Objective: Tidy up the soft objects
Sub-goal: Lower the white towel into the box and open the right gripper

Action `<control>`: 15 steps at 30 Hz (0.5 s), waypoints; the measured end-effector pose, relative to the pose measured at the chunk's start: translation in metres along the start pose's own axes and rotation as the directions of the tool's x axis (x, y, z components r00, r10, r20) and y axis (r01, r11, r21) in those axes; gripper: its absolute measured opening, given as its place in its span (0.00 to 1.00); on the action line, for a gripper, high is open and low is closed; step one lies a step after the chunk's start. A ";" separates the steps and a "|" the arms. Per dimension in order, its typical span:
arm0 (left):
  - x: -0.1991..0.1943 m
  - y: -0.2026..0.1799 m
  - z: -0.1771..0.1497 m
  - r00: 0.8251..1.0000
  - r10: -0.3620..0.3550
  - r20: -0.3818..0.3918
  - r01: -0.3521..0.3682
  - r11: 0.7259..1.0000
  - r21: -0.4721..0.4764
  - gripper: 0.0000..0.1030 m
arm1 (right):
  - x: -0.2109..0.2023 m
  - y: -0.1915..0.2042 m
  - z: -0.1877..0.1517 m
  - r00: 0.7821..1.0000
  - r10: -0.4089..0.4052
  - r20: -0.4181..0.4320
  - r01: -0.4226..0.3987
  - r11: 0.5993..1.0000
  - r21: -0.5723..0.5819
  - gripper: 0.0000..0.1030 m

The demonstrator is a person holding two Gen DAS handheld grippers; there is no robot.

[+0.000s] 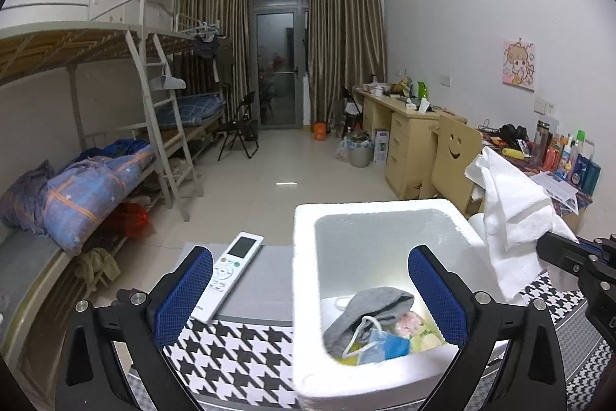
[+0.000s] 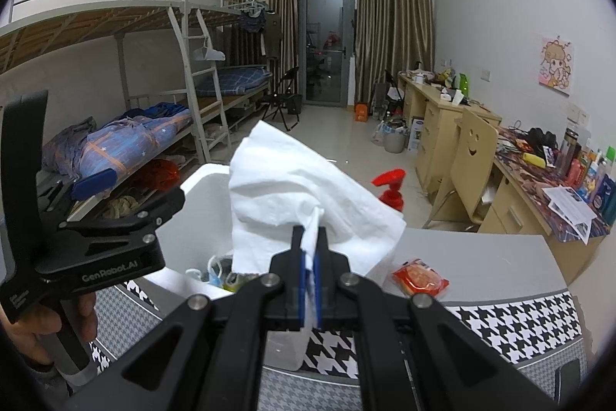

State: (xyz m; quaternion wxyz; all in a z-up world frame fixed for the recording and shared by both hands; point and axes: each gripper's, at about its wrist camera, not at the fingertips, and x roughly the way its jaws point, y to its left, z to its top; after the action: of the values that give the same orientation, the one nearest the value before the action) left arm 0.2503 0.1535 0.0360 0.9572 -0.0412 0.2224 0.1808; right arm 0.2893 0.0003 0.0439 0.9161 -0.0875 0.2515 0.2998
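Box (image 2: 200,191) contents mostly hidden behind tissue (image 2: 300,195) in right gripper (image 2: 311,249).

The left claw (image 1: 310,295) stands with its jaws spread wide; the two blue pads (image 1: 184,295) are well apart and nothing is pressed between them. It tilts downward toward the far side of the scene. In the right wrist view the left claw (image 2: 129,195) appears at the left, seen from the side, with a hand (image 2: 42,326) wrapped around its handle at the near left edge. The right claw (image 2: 311,249) has its jaws drawn together, the blue pads (image 2: 306,259) pinching a white tissue (image 2: 308,187) between them. It also tilts downward.
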 end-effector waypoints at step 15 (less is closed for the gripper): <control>-0.009 0.037 -0.008 0.998 0.068 0.008 -0.067 0.997 -0.040 0.99 | 0.026 0.013 0.007 0.999 0.035 -0.030 -0.035 0.999 -0.005 0.05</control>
State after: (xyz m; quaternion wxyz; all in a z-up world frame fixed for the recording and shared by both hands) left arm 0.2263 0.1836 0.0332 0.9505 -0.0519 0.2154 0.2176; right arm 0.3023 0.0266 0.0362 0.9067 -0.0902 0.2656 0.3150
